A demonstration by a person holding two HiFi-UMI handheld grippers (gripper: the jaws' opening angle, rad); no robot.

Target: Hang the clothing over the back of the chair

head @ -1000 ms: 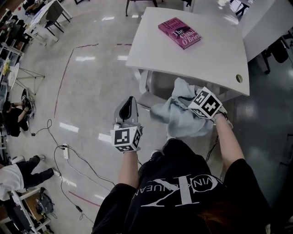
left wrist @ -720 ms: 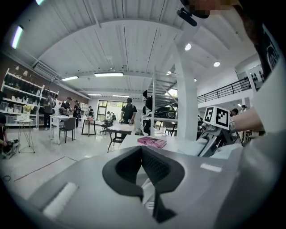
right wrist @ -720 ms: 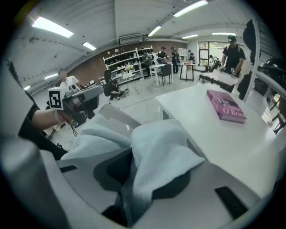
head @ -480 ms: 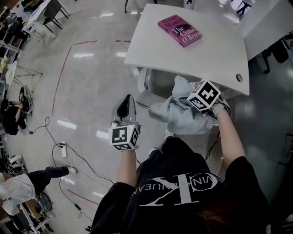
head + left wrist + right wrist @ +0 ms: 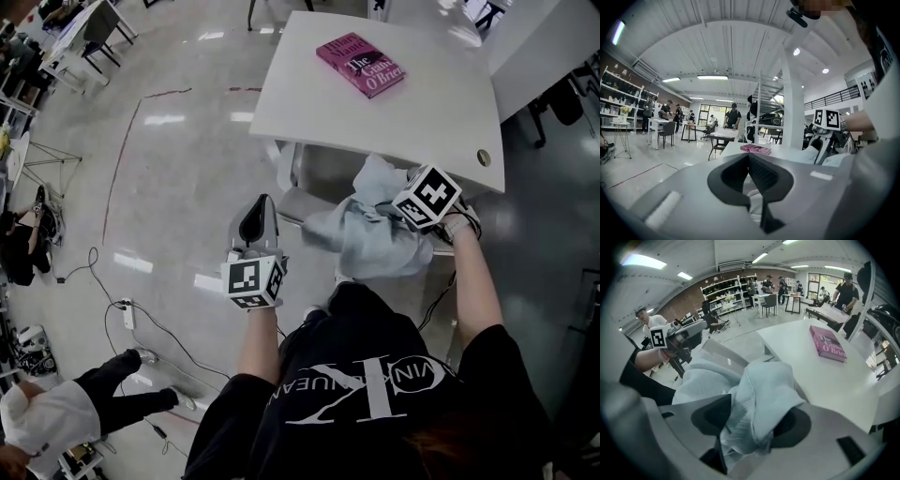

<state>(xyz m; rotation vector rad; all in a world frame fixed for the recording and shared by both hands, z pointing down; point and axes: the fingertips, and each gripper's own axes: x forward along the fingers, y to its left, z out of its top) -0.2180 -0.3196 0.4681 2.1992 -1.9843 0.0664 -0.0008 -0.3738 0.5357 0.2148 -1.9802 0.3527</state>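
Clothing point(image 5: 375, 239): pale blue cloth, soft and matt; I see a fine woven rib and creases.
Table point(image 5: 422, 122): white top, smooth, low sheen to me.
Book point(image 5: 360, 66), at 11 o'clock on the table: pink cover, glossy paper.
Floor point(image 5: 178, 187), at 9 o'clock of the table: polished, glossy; I read lamp reflections in it.
Chair point(image 5: 300, 202): pale grey, smooth, looks like plastic to me.

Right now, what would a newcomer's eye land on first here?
The crumpled pale blue cloth garment is bunched over the grey chair at the near edge of the white table. The right hand-held gripper is opening its jaws around a fold of it. Next comes the pink rectangular book, lying alone on the tabletop.
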